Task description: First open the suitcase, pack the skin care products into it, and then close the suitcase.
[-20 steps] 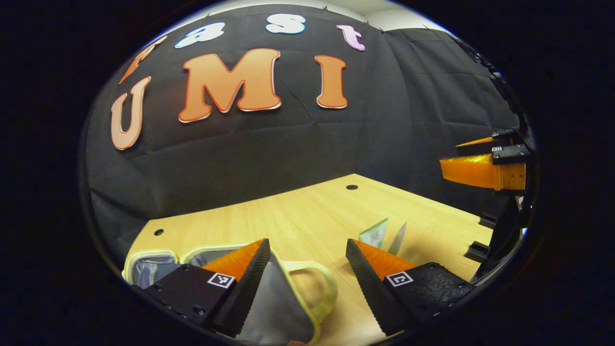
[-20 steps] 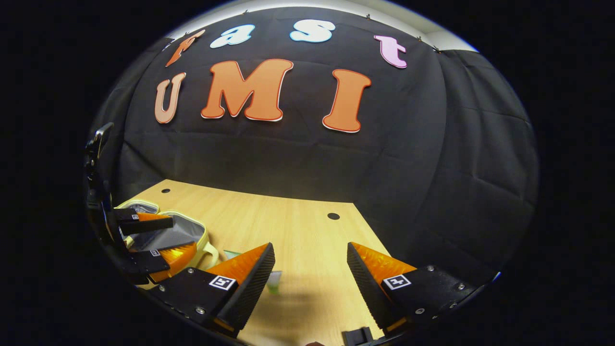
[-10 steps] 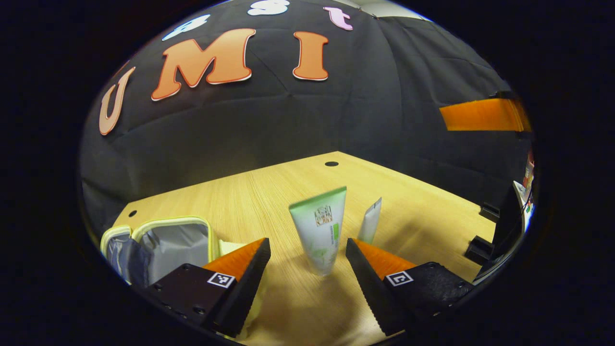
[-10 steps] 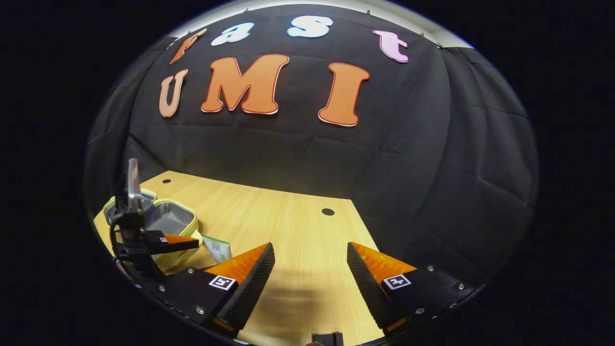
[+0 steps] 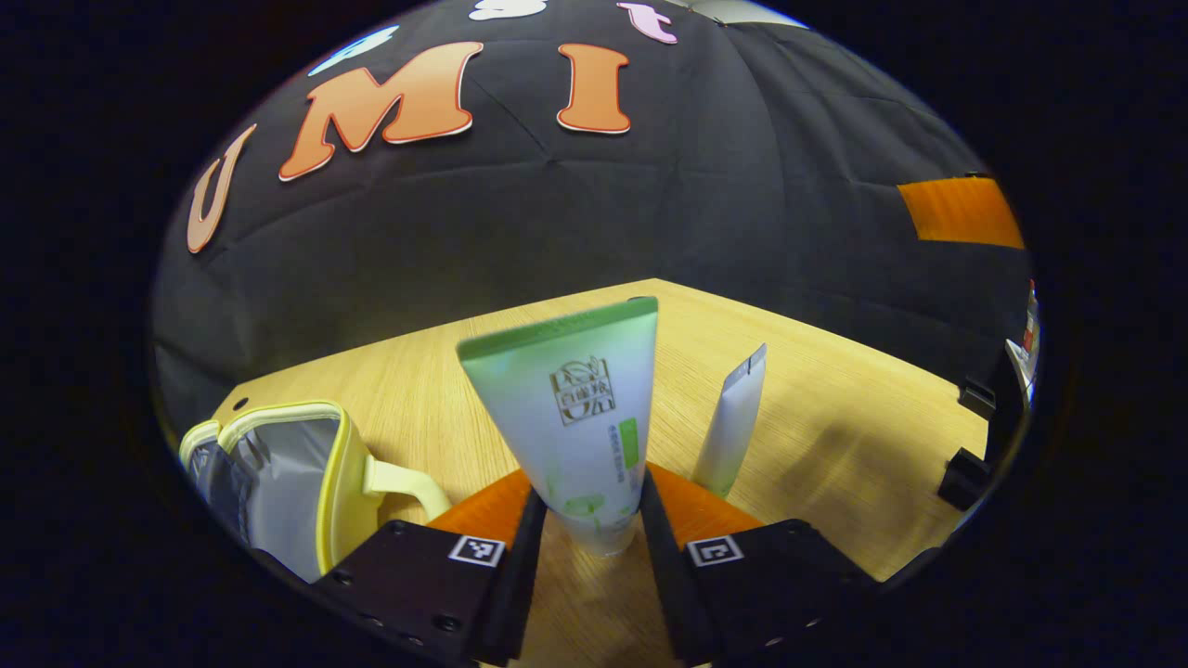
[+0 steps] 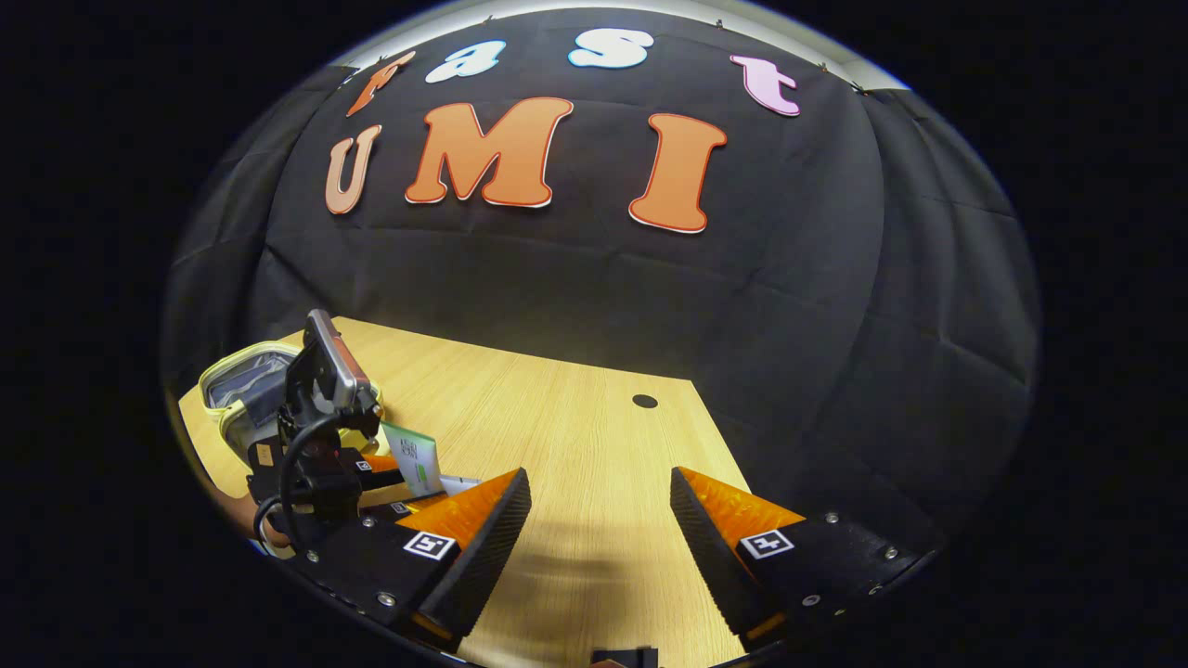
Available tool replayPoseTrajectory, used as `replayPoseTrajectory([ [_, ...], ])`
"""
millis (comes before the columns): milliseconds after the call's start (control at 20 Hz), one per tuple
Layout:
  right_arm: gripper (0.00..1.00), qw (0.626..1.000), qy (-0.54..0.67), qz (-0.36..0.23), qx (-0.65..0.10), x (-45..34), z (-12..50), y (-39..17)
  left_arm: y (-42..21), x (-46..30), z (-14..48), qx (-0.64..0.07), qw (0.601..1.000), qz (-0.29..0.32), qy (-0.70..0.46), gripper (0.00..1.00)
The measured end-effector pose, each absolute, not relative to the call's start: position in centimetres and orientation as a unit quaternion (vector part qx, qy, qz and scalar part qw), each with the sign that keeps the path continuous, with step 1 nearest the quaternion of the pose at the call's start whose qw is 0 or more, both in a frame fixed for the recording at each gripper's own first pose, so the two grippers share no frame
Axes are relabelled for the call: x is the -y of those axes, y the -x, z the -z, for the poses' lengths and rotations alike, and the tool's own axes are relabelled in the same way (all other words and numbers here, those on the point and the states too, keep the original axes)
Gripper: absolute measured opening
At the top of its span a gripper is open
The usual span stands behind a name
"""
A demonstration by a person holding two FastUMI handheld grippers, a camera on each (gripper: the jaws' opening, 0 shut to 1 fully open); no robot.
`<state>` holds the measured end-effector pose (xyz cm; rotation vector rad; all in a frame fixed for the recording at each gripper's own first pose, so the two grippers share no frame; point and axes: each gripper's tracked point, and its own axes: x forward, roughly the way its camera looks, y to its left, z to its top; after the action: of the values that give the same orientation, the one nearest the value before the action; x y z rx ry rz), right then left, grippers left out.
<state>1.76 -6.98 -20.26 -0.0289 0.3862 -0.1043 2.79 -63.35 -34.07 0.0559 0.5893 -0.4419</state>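
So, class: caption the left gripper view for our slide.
Left gripper clamps green-capped tube upright beside open yellow suitcase.

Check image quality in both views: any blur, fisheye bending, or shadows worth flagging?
Left gripper view: the green-capped tube is sharp where the left hand-held gripper clamps it; the table edge bows, and a soft shadow lies right of the small white tube. Right gripper view: sharp, with a faint shadow between the right hand-held gripper fingers.
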Motion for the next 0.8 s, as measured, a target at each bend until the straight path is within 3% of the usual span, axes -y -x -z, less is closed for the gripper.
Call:
replayPoseTrajectory([
  [50,0.96,0.980,0.013,0.050,-0.194,7.0,20.6,-1.6,-2.7,63.3,34.0,-0.289,0.932,0.218,-0.029,0.57],
  [100,0.96,0.979,0.010,0.046,-0.198,7.0,20.8,-1.6,-2.5,63.2,33.7,-0.293,0.930,0.219,-0.030,0.51],
  [300,0.96,0.977,0.002,0.026,-0.212,6.2,21.7,-1.9,-2.3,61.3,31.3,-0.293,0.934,0.203,-0.030,0.51],
  [800,0.96,0.963,-0.005,-0.076,-0.258,0.6,26.3,-3.0,-4.7,53.0,21.0,-0.263,0.959,0.106,-0.015,0.51],
])
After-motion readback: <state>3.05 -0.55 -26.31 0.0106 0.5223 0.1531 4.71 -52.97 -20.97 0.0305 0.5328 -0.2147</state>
